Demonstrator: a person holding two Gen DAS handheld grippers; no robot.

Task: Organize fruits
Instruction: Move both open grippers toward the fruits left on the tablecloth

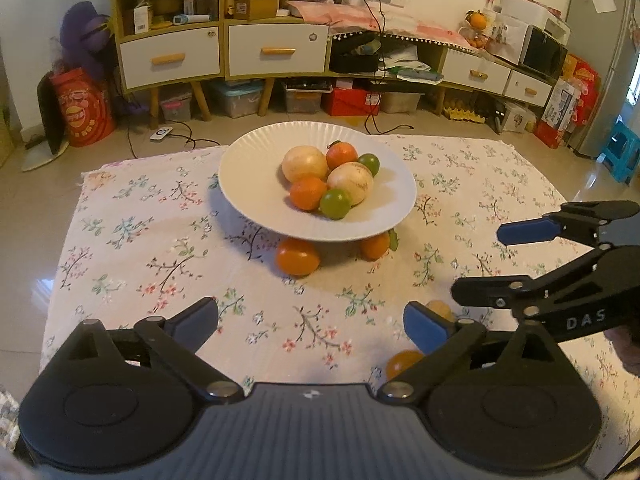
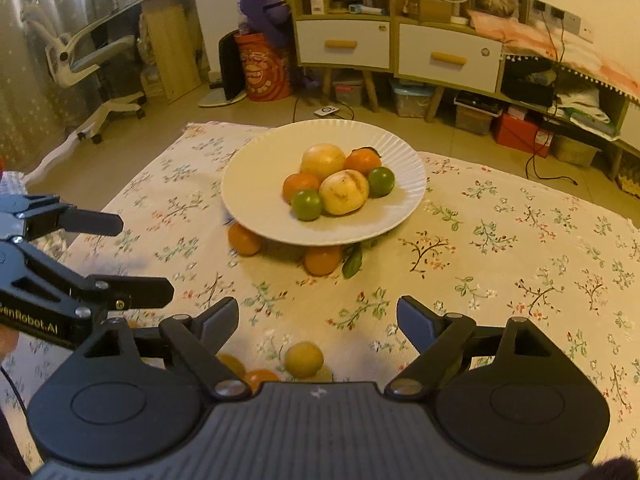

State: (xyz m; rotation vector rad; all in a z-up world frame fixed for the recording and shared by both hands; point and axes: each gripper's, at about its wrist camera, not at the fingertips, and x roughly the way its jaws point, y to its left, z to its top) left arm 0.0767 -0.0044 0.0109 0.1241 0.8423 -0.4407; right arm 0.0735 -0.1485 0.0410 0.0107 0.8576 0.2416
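Warm, dim indoor light; soft shadow under the plate (image 1: pixel 256 216) ahead of the claws; fisheye bends the edges, slightly blurred.

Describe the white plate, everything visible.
The white plate is round, shallow and wide, with a finely ribbed rim; it looks like glazed ceramic. It sits about level in the middle of the floral tablecloth, raised off it. What bears it is not visible. Two orange fruits lie partly under its near edge on the cloth. It holds six fruits heaped together: two pale yellow, two orange, two green. Neither hand-held gripper touches it.
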